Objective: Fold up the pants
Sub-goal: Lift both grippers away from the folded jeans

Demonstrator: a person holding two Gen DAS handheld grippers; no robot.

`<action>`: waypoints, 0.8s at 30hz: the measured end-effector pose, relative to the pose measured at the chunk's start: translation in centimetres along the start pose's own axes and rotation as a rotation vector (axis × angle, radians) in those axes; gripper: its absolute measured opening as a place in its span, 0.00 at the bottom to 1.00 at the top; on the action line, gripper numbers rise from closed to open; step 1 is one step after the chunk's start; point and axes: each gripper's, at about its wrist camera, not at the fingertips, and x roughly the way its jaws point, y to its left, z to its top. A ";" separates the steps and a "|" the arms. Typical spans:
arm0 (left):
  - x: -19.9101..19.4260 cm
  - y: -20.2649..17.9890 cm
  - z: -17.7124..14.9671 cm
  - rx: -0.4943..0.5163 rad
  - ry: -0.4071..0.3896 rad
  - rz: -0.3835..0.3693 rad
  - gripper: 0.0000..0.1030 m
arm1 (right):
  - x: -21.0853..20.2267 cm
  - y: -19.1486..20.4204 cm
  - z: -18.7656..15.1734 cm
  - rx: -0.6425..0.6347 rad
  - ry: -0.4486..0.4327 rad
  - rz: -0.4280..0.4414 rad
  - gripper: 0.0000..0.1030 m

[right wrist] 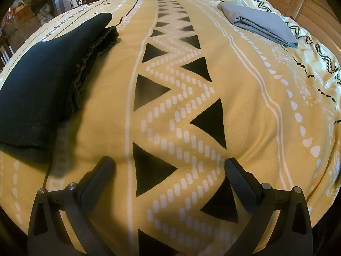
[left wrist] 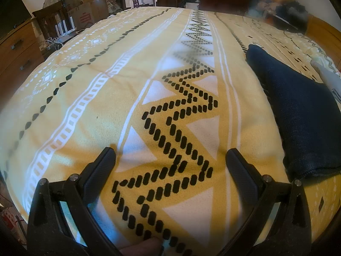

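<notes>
Dark navy pants (left wrist: 298,106) lie folded in a long stack on the yellow patterned bedspread (left wrist: 96,115), at the right of the left wrist view. They also show at the left of the right wrist view (right wrist: 42,79), with layered edges visible. My left gripper (left wrist: 170,157) is open and empty, low over the bedspread, left of the pants. My right gripper (right wrist: 170,166) is open and empty, low over the bedspread (right wrist: 245,89), right of the pants.
A folded light blue cloth (right wrist: 260,23) lies at the far right of the bed near the wooden headboard (right wrist: 309,4). Beyond the bed's far side stand a wooden dresser (left wrist: 17,51), a chair (left wrist: 49,21) and cardboard boxes (left wrist: 87,0).
</notes>
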 end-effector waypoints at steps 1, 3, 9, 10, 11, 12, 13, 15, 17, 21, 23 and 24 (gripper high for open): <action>0.0 0.0 0.0 0.000 0.000 0.000 1.00 | 0.0 0.0 0.0 0.001 0.000 0.002 1.00; 0.0 0.0 0.0 0.000 0.000 0.000 1.00 | 0.0 0.0 0.0 0.002 0.000 0.002 1.00; -0.1 -0.3 0.1 0.010 0.011 0.025 1.00 | 0.0 0.0 0.0 -0.001 0.000 0.003 1.00; -0.1 -0.4 0.3 0.011 0.018 0.029 1.00 | 0.0 -0.1 0.0 0.000 0.000 0.003 1.00; 0.0 -0.4 0.3 0.012 0.020 0.030 1.00 | 0.0 0.0 -0.1 0.000 0.000 0.003 1.00; 0.0 -0.4 0.3 0.012 0.022 0.031 1.00 | 0.0 0.0 0.0 -0.001 0.001 0.003 1.00; 0.0 -0.4 0.4 0.010 0.024 0.032 1.00 | 0.0 0.0 0.0 -0.003 0.001 0.004 1.00; 0.0 -0.4 0.4 0.007 0.026 0.037 1.00 | 0.1 0.0 0.1 -0.003 0.002 0.005 1.00; 0.1 -0.3 0.4 0.007 0.025 0.032 1.00 | 0.1 0.0 0.1 -0.006 0.003 0.003 1.00; 0.3 -0.3 0.7 0.028 0.029 0.015 1.00 | 0.1 0.0 0.1 -0.009 0.003 0.008 1.00; 0.3 -0.3 0.6 0.030 0.022 0.012 1.00 | 0.0 0.0 0.1 -0.006 0.003 0.008 1.00; 0.3 -0.3 0.6 0.030 0.018 0.010 1.00 | 0.0 0.0 0.1 -0.004 0.004 0.009 1.00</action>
